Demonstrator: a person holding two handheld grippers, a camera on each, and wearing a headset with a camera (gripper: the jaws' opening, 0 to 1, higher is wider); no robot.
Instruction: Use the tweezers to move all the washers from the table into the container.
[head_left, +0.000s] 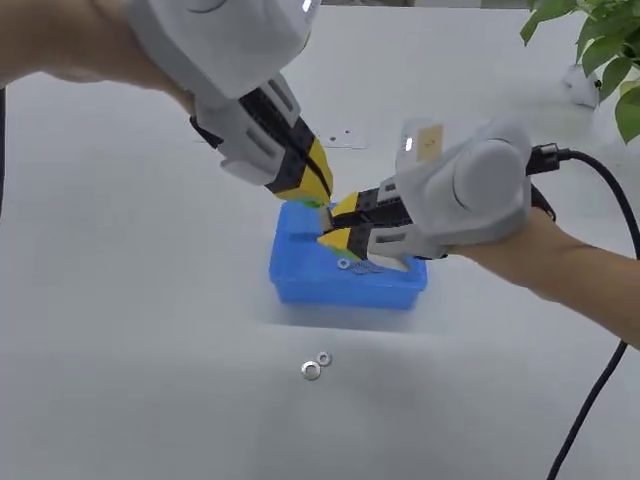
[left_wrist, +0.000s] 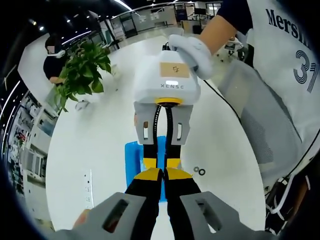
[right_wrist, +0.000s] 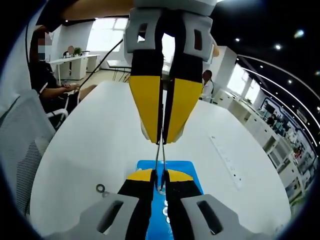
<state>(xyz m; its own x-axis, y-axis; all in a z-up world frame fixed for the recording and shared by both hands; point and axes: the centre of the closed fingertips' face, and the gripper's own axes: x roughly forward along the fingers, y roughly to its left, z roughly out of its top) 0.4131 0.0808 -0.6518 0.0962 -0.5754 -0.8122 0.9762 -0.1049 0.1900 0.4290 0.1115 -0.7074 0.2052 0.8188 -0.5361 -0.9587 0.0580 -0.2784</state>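
A blue container stands mid-table with several washers inside. Two more washers lie on the table just in front of it, also in the left gripper view as washers. Thin metal tweezers run from my left gripper down into my right gripper, over the container's back part. In the right gripper view my right gripper is shut on the tweezers' lower part, and the left gripper above is shut on their upper end. My left gripper meets the right gripper tip to tip.
A green plant stands at the table's far right corner. A black cable trails from the right gripper off the near right. A white strip lies on the table beyond the container. A seated person is at another desk.
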